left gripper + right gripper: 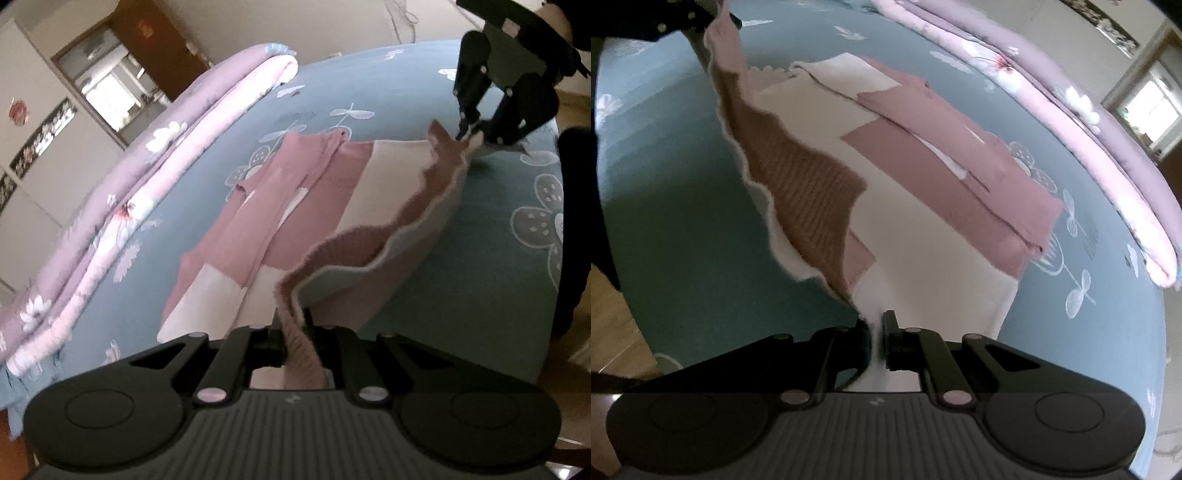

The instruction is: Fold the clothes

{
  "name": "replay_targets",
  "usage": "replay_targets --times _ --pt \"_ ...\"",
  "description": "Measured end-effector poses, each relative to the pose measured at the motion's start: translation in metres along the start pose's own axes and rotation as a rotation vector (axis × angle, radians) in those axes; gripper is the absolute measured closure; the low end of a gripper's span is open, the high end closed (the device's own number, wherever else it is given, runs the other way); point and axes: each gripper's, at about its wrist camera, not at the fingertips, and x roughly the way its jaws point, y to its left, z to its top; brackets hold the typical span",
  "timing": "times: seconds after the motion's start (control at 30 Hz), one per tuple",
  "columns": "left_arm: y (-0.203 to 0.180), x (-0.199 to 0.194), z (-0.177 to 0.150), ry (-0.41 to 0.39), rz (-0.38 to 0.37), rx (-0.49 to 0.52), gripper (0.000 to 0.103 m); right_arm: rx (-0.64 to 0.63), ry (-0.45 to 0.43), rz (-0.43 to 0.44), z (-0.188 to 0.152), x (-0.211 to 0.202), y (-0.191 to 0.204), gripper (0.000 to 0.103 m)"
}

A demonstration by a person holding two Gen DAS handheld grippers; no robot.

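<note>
Left wrist view: the left tongs [291, 332] are clenched on the ribbed hem of a pink and cream sweater [258, 206], the knit bunched between the two fingers and running back toward the camera. The hem rises off the bed [461, 229] in a wavy band that stretches across to the right tongs [471, 127], seen at the upper right, whose tips pinch the far corner of the same hem. The rest of the sweater lies flat on the blue flowered bedsheet, sleeves folded in over the body. A rolled pink floral quilt [147, 177] lies along the left edge of the bed, apart from the sweater. Behind it stand a white wall and a brown door [159, 40].

Right wrist view: the right tongs [877, 332] grip the cream edge of the sweater [923, 184] at its lower corner, the cloth caught between the narrowly spaced fingers. From there the lifted hem, brown-pink and ribbed on its inner face, climbs to the upper left, where the left tongs [701, 22] hold it; their tips are hidden by the cloth. The body of the sweater rests on the bed [683, 221], with the quilt [1071, 122] along the far right side. A strip of wooden floor [617, 325] shows at the lower left.
</note>
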Motion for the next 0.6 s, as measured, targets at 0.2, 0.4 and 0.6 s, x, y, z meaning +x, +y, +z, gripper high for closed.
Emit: replay_targets --times 0.2,0.4,0.6 --pt "0.018 0.006 0.0 0.018 0.002 -0.06 0.098 -0.071 -0.008 0.012 0.031 -0.009 -0.02 0.094" --pt "0.041 0.016 0.002 0.037 -0.001 -0.099 0.098 -0.117 -0.014 0.015 0.061 -0.009 -0.037 0.094" --pt "0.07 0.038 0.008 0.051 0.015 -0.143 0.098 -0.158 -0.013 0.007 0.088 0.003 -0.056 0.094"
